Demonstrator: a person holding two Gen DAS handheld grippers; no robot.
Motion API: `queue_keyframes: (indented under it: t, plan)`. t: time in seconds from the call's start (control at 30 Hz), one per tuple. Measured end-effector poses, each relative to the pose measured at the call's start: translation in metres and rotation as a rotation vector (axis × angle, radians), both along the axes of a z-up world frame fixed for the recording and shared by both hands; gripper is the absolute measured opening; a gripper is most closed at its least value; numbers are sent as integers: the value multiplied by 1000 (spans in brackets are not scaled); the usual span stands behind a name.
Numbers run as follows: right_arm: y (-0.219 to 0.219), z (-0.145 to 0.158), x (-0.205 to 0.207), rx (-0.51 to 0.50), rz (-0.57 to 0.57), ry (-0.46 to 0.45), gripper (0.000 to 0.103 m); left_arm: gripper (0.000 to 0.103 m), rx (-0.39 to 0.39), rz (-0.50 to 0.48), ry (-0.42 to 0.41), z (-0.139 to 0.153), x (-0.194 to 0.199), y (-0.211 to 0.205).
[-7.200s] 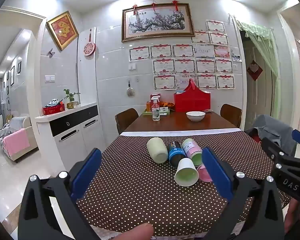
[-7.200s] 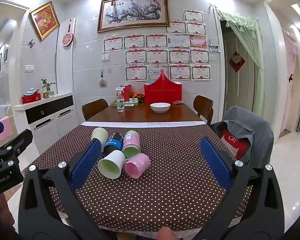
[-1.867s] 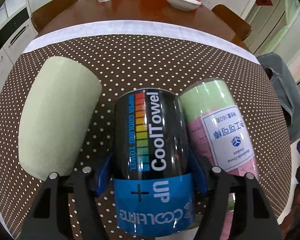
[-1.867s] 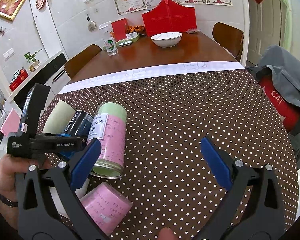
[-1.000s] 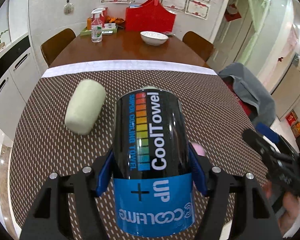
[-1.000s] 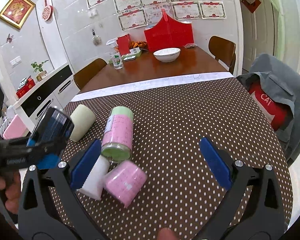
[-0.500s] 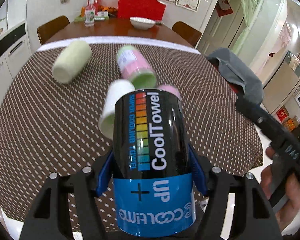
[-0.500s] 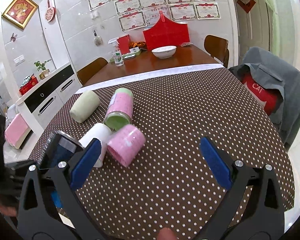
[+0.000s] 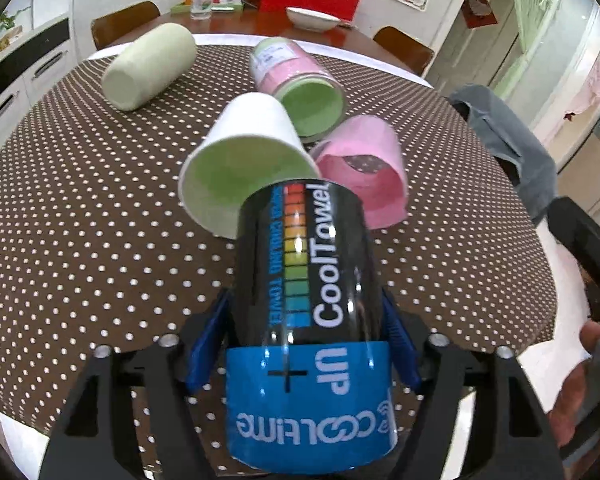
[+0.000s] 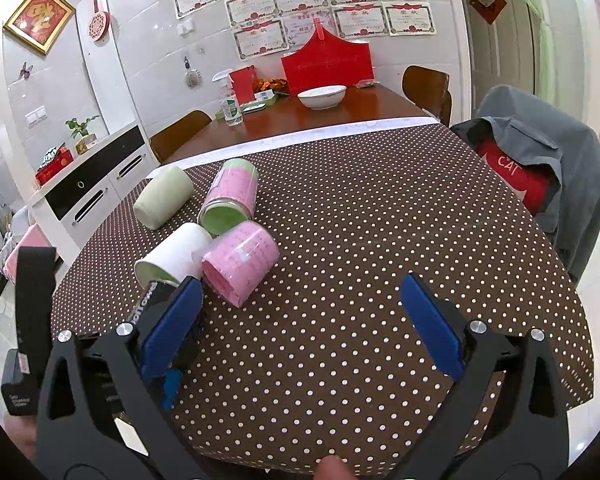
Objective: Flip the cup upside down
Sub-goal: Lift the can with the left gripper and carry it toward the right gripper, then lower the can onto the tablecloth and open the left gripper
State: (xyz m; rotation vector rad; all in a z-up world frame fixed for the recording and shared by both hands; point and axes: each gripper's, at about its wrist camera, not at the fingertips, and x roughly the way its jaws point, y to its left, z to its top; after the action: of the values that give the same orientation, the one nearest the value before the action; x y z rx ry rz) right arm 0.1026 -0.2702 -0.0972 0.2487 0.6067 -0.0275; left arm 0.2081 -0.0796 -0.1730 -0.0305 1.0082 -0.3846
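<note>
Nearest, we log our left gripper point(image 9: 306, 344), its blue fingers point(image 9: 206, 344) clenched on either side of the black-and-blue cup point(image 9: 306, 292), lettered "CoolTowel". The cup is held over the near edge of the desk point(image 9: 80, 220), its far end tilted toward the other cups; we cannot tell whether it touches the dotted cloth.

Our right gripper point(image 10: 300, 324) hangs above the near edge, fingers point(image 10: 428, 320) released and spread wide, grasping nothing. At its 9 o'clock the left gripper's black body point(image 10: 32, 320) shows, the held cup partly hidden behind the right gripper's left finger.

Just beyond the held cup, at 12 o'clock, a white cup point(image 9: 248, 152) lies on its side, green interior facing us. At its 3 o'clock, touching it, lies a pink cup point(image 9: 364, 172), mouth toward us.

Farther, a pink-and-green cup point(image 9: 300, 80) lies on its side, mouth toward us, touching the white cup.

At 10 o'clock, apart from the cluster, a pale green cup point(image 9: 150, 66) lies on its side.

Farthest, a white bowl point(image 10: 322, 96) sits on bare wood.
</note>
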Motion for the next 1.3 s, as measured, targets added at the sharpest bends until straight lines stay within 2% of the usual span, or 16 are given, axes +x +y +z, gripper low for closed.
queue_keyframes:
  t: [0.03,0.1,0.2,0.3,0.4,0.77,0.97,1.17,1.3]
  plan:
    - [1,0,-1,-2,1,1,97,82,13,1,-9,1,-2,0]
    - [3,-1,-2,-3,-1,2,97,83,31,-3,-47,7,-6,-1]
    - [6,1,-4,-1,0,-2,97,93,64,-11,-117,19,-15,-3]
    - [11,5,-6,-6,9,-8,97,94,78,-11,-182,33,-23,-2]
    - [16,8,-8,-8,19,-14,97,99,89,-3,-237,45,-32,2]
    - [36,26,-15,-25,45,-53,97,99,76,84,-363,76,-61,42]
    - [50,38,-23,-43,79,-83,97,99,79,162,-441,94,-77,61]
    - [63,48,-28,-54,104,-100,97,99,61,211,-468,106,-89,81]
    - [70,55,-31,-59,123,-106,97,99,76,248,-510,118,-99,93]
